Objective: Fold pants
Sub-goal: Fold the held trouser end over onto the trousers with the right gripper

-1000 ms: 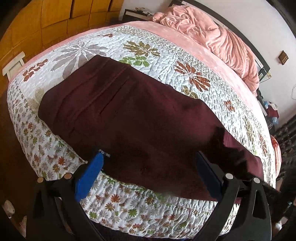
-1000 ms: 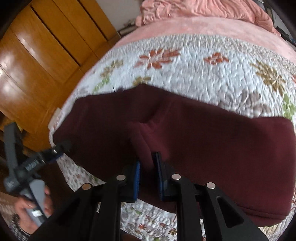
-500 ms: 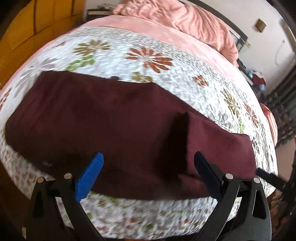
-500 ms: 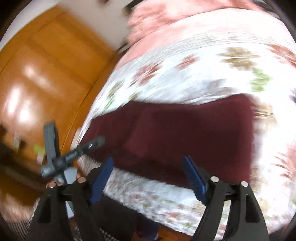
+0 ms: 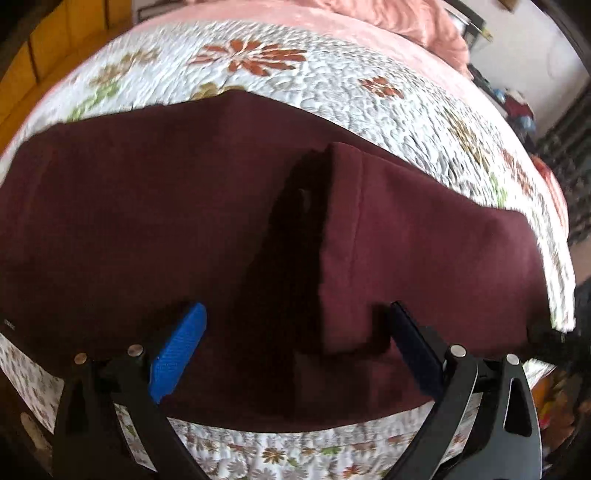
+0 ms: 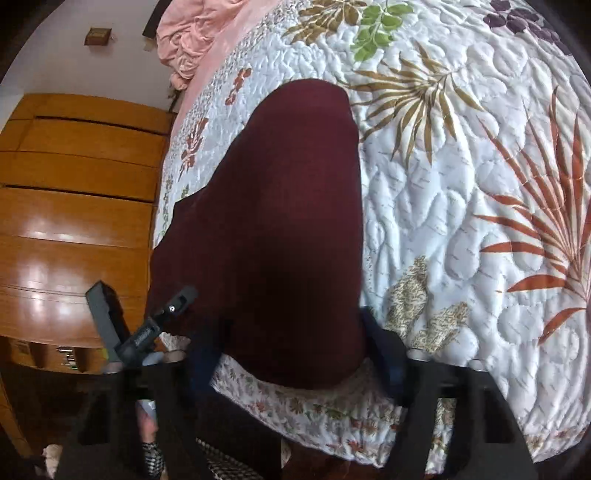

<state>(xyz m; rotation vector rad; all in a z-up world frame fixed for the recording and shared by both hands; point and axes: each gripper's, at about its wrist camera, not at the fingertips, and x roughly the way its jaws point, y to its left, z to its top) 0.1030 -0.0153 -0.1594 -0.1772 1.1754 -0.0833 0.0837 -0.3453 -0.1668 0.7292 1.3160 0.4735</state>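
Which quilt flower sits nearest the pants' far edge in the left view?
The big rust-red flower, just beyond the pants; the smaller red bloom sits farther right.

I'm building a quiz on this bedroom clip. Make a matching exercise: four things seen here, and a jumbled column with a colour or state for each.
Things:
1. pants
2. quilt
3. blanket
4. left tool

Colour or state:
A. pink, bunched at the far end of the bed
B. open, holding nothing
C. dark maroon, one end folded over
D. white with a leaf print

Pairs: 1-C, 2-D, 3-A, 4-B
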